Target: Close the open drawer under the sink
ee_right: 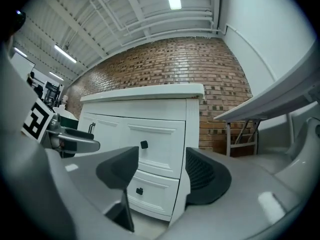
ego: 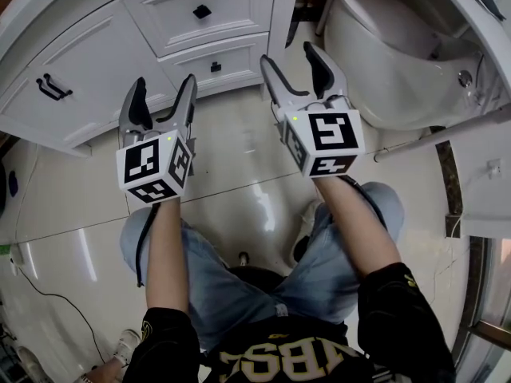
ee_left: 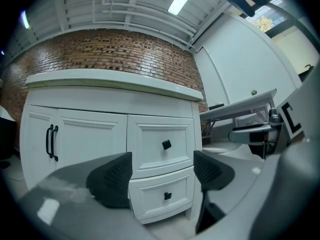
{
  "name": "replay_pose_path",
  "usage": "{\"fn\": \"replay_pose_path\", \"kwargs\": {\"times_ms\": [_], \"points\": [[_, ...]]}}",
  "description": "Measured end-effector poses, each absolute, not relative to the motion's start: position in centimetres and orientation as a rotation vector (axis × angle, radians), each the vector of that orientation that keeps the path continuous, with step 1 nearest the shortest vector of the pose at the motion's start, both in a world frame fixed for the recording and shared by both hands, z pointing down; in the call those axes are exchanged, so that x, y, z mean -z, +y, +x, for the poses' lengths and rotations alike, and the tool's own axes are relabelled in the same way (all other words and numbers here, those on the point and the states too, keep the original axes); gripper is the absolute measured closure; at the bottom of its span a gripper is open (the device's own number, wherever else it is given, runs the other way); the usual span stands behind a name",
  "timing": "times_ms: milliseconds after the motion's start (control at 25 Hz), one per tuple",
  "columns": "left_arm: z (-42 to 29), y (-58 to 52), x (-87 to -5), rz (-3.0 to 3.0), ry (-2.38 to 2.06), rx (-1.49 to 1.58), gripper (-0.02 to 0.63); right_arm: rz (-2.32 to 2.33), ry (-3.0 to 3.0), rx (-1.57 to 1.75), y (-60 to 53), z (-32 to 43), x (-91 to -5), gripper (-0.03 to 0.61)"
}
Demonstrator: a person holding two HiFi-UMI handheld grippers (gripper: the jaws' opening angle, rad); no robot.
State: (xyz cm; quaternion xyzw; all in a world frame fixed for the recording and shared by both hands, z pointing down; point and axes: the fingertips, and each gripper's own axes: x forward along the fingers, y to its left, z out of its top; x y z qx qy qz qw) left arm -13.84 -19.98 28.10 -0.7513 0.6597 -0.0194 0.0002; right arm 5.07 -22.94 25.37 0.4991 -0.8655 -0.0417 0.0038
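Both drawers, the upper drawer point(ego: 200, 6) and the lower drawer point(ego: 215, 58), sit at the right end of the white vanity cabinet point(ego: 88, 62). Their fronts look flush with it, so the closing seems done. The left gripper point(ego: 164, 86) and right gripper point(ego: 289, 58) are held level and apart from the cabinet front, above the tiled floor point(ego: 239, 158). Each has its jaws spread wide with nothing between them, probably because nothing is left to push.
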Motion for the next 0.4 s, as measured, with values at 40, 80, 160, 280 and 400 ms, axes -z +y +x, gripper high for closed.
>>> {"fn": "replay_pose_path", "kwargs": {"times_ms": [40,80,160,280,400], "points": [[-13.9,-20.0,-28.1,-2.359,2.074,0.058,0.226,1.567,-2.714,0.122,-23.1,5.1,-25.4,0.29],[-13.8,-20.1,-28.1,-2.359,2.073,0.055,0.226,1.565,-2.716,0.114,-23.3,5.0,-25.4,0.29],[-13.7,-20.2,-27.9,-2.361,2.066,0.051,0.227,1.554,-2.721,0.1,-23.4,4.7,-25.6,0.29],[-13.6,-20.3,-27.9,-2.369,2.052,0.048,0.227,1.522,-2.727,0.085,-23.4,3.9,-26.1,0.29],[-13.7,-20.5,-28.0,-2.378,2.041,0.051,0.227,1.479,-2.729,0.075,-23.4,2.8,-26.7,0.29]]}}
